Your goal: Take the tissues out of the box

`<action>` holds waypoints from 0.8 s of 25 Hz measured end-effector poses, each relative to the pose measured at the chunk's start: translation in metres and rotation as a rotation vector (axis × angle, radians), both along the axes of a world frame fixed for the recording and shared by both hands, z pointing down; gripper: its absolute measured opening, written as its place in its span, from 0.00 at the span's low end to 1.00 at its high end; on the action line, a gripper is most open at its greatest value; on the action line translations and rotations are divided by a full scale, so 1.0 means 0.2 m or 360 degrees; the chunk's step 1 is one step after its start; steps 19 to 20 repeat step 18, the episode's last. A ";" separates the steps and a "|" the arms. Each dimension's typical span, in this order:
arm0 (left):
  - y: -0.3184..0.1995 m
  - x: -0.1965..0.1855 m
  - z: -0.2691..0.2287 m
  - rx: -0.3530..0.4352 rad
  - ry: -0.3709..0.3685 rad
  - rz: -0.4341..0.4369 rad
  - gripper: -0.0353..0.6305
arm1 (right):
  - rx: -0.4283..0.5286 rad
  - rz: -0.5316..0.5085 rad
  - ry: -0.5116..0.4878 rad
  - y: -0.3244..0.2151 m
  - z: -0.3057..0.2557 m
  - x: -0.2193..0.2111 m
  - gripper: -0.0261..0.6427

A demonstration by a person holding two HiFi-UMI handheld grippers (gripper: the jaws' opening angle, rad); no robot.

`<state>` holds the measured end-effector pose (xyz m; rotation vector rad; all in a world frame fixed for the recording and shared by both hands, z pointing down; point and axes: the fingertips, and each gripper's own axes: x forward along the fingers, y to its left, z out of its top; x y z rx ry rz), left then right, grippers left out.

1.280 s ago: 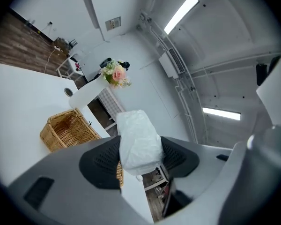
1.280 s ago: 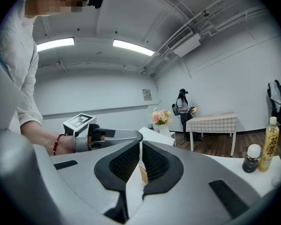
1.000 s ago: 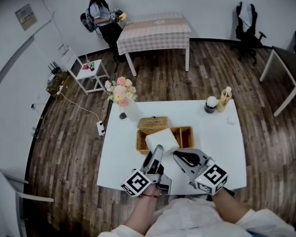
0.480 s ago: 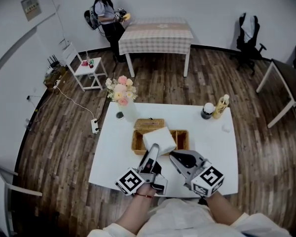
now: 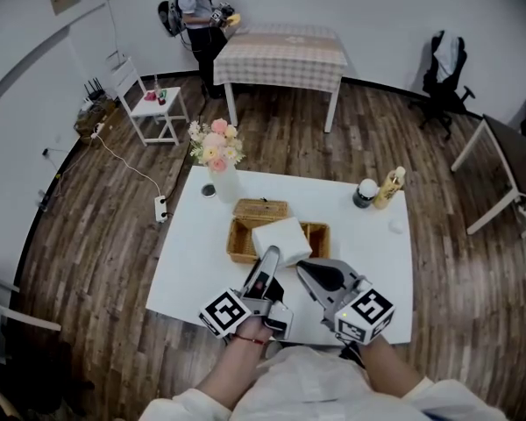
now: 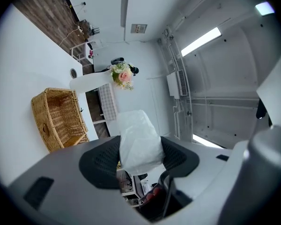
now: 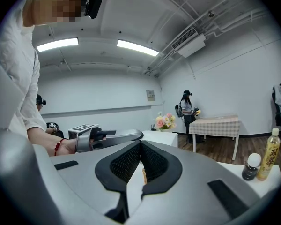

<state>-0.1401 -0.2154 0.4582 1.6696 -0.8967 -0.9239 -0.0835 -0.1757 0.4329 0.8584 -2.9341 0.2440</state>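
The left gripper [image 5: 269, 257] has its jaws closed on a white tissue pack [image 5: 280, 238]. The pads press it from both sides, and the pack sticks out past the tips. The right gripper [image 5: 307, 270] sits just beside the left one, its jaws brought together on nothing. Both hover over the near half of the white tabletop [image 5: 193, 257], whose near edge runs under their marker cubes. In the head view the pack overlaps the wicker box [image 5: 242, 238] at mid-table, so that view cannot settle whether the two touch. The left gripper view, rolled on its side, shows the box off to one side with a gap between it and the pack. Bare tabletop lies open to the left and right of the box. A vase of flowers [image 5: 216, 152] stands near the far left corner. A dark jar [image 5: 364, 193] and a yellow bottle [image 5: 391, 188] stand near the far right edge. All three are well apart from the grippers. Wood floor [image 5: 114, 226] surrounds the table. Only the right gripper view shows the left gripper from the side, lying roughly level, and the meeting pads of its own jaws.
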 end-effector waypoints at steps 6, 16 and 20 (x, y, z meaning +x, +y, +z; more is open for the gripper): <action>0.00 -0.02 0.02 -0.0025 0.0014 -0.0017 0.43 | 0.0017 -0.0019 -0.0003 0.01 -0.02 -0.02 0.09; -0.01 -0.01 0.02 -0.0022 0.0053 -0.0015 0.43 | -0.0013 -0.0036 0.0002 0.00 -0.02 -0.02 0.09; -0.01 -0.02 0.01 -0.0027 0.0057 -0.0014 0.43 | -0.0021 -0.0039 0.0003 0.00 -0.02 -0.02 0.09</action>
